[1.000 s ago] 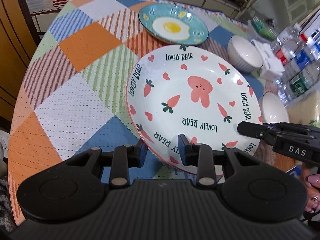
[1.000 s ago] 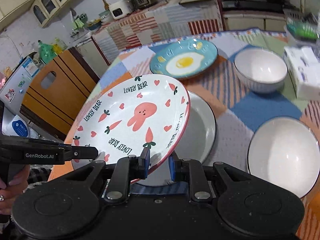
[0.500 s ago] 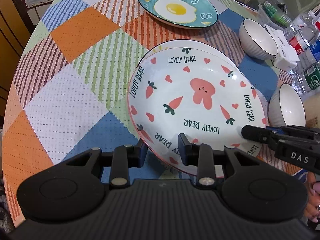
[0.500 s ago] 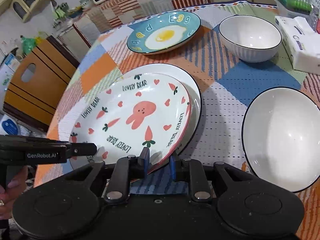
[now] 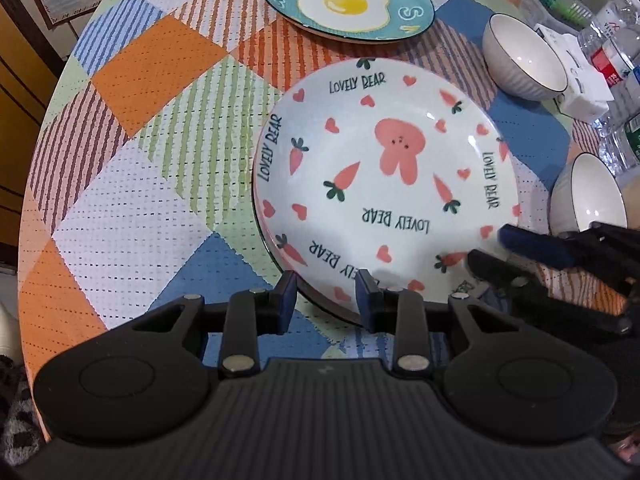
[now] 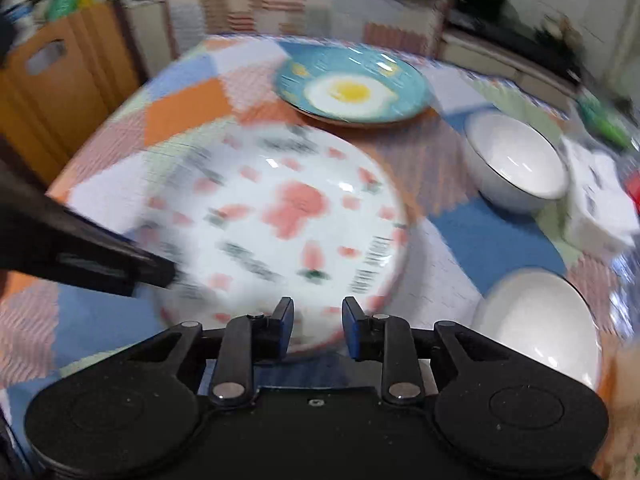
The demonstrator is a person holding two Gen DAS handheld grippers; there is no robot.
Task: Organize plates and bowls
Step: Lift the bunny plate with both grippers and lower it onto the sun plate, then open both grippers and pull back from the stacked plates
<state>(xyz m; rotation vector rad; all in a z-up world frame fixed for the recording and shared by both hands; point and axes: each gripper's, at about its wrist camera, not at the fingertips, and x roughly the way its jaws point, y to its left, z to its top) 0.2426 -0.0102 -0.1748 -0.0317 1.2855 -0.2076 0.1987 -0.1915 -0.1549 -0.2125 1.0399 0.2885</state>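
Note:
The white "Lovely Bear" plate (image 5: 384,176) with pink bear, hearts and carrots lies on another plate whose dark rim (image 5: 320,305) shows beneath it; it also shows blurred in the right wrist view (image 6: 280,216). My left gripper (image 5: 326,294) is open at its near rim. My right gripper (image 6: 316,322) is open, just off the plate's near edge, and appears at the right of the left wrist view (image 5: 516,252). A blue egg plate (image 5: 346,0) sits farther back. Two white bowls stand right: a small one (image 5: 524,62) and a larger one (image 6: 536,320).
The round table carries a checked tablecloth (image 5: 132,152). A tissue pack (image 5: 576,88) and water bottles (image 5: 612,40) stand at the right edge. A wooden cabinet (image 6: 60,92) stands left of the table. A counter with clutter runs behind.
The bear plate came down flat onto the plate below. My right gripper opened and let go of it, pulling back with motion blur. My left gripper stays open at the rim.

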